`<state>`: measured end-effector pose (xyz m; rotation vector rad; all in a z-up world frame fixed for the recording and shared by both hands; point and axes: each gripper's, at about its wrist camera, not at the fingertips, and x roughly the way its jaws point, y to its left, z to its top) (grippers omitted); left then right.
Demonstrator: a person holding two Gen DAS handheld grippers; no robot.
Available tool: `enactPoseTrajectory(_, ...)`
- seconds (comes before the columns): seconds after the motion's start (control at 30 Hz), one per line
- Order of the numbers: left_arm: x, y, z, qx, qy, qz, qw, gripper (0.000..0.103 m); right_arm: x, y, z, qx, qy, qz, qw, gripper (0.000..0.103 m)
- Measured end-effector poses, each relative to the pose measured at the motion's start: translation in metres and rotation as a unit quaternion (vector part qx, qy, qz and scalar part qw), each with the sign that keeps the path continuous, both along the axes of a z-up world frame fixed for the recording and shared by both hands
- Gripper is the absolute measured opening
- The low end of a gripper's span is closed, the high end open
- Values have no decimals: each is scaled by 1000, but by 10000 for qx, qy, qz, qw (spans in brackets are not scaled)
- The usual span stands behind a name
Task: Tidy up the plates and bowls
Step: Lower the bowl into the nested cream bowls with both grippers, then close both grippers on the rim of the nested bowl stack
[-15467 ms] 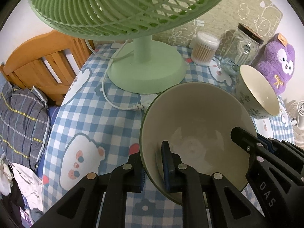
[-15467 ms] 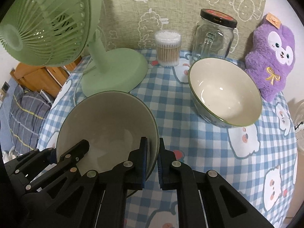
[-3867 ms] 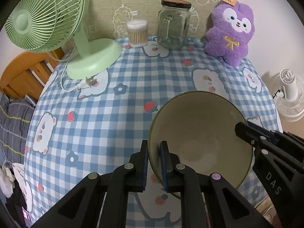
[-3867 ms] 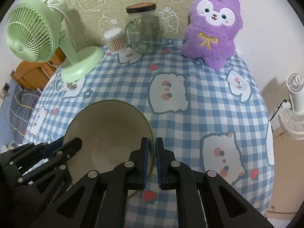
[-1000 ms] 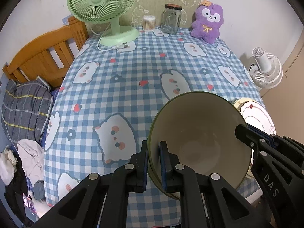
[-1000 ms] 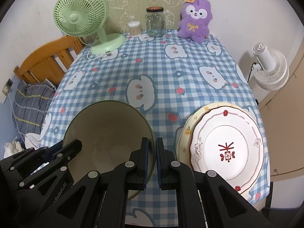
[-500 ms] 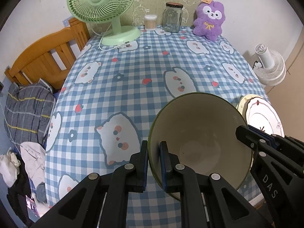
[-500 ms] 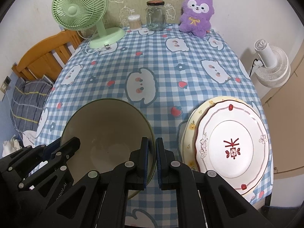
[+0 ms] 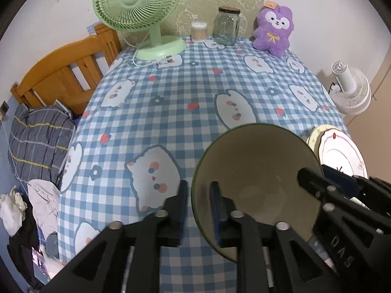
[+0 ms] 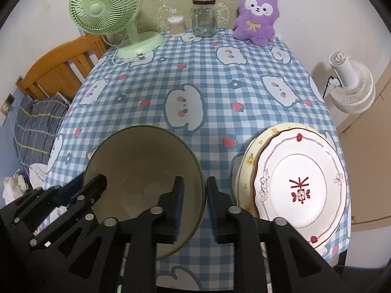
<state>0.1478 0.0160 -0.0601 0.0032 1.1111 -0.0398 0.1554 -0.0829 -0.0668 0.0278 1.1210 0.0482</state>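
A cream bowl with a green rim (image 9: 256,178) (image 10: 144,178) rests on the checked tablecloth near the front edge. My left gripper (image 9: 199,202) straddles its left rim with the jaws now parted. My right gripper (image 10: 194,202) straddles its right rim, jaws also parted. A stack of plates, a white floral plate (image 10: 300,180) on a yellow one (image 10: 246,161), lies just right of the bowl; it also shows in the left wrist view (image 9: 339,151).
At the table's far end stand a green fan (image 10: 107,12), a cotton-swab tub (image 10: 176,25), a glass jar (image 10: 204,18) and a purple plush (image 10: 256,17). A wooden bed frame (image 9: 61,78) with clothes is to the left. A white floor fan (image 10: 352,85) stands to the right.
Both grippers carried the bowl from the far end to the front, beside the plates. In the last half second both sets of jaws opened off the bowl's rim.
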Motion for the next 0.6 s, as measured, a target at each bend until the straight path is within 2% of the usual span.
enactPoseTrajectory(0.1,0,3,4,-69,-27,58,10000,34,-3,1,6,-33,-104,-35,9999,51)
enactPoseTrajectory(0.27,-5,8,15,-238,-91,44,9997,41,-8,-2,20,-42,-219,-53,9997,59)
enactPoseTrajectory(0.4,-13,11,27,-204,-213,16,9996,60,-14,-10,32,-92,-326,-148,9993,69)
enactPoseTrajectory(0.6,-23,6,39,-111,-311,-211,9992,76,-27,-19,52,71,-494,-164,9986,76)
